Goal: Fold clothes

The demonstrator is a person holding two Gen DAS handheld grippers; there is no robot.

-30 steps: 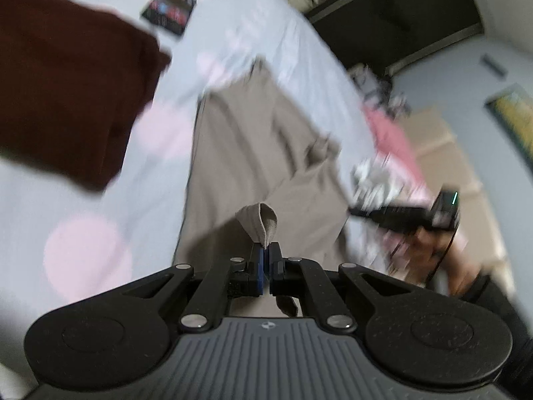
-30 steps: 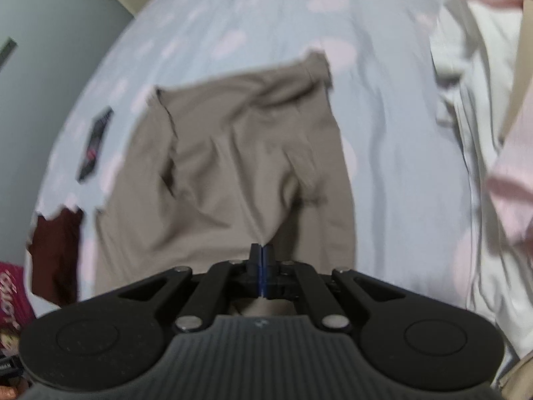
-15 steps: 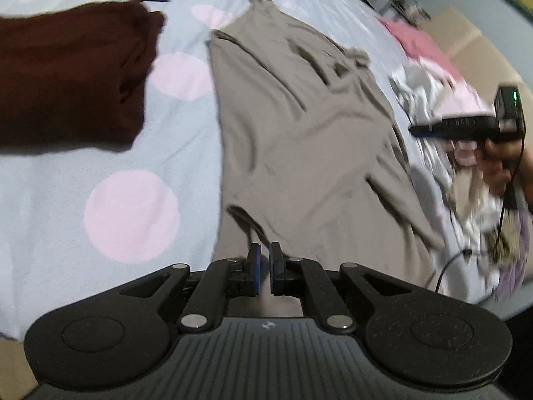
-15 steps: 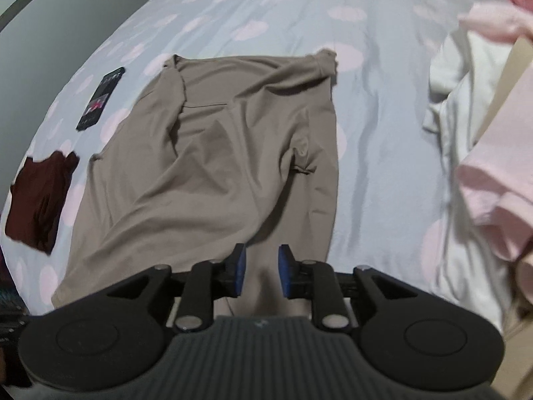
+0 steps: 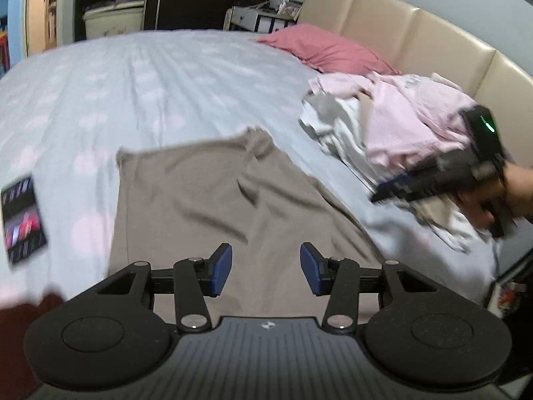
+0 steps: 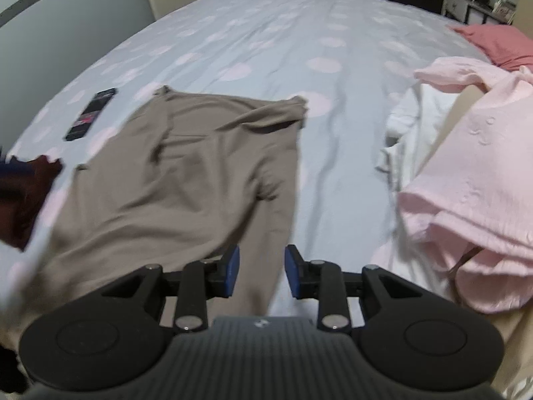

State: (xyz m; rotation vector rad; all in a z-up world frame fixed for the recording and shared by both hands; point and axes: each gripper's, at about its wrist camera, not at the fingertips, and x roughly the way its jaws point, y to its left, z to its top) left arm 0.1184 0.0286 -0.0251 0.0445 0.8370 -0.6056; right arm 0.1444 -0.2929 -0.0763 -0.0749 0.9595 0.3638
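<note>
A taupe garment lies spread and wrinkled on the pale blue dotted bed sheet. My left gripper is open above the garment's near edge, with nothing between its blue pads. My right gripper is open too, hovering over the garment's near right edge. In the left wrist view the right gripper shows blurred at the right, held by a hand. A pile of pink and white clothes sits to the right of the garment.
A dark red garment lies left of the taupe one. A flat dark packet rests on the sheet at the left. A pink pillow and a beige headboard are at the far right.
Both grippers were shut on the taupe garment a second ago. They let it go, opened wide and tilted up. The garment now lies flat on the bed.
</note>
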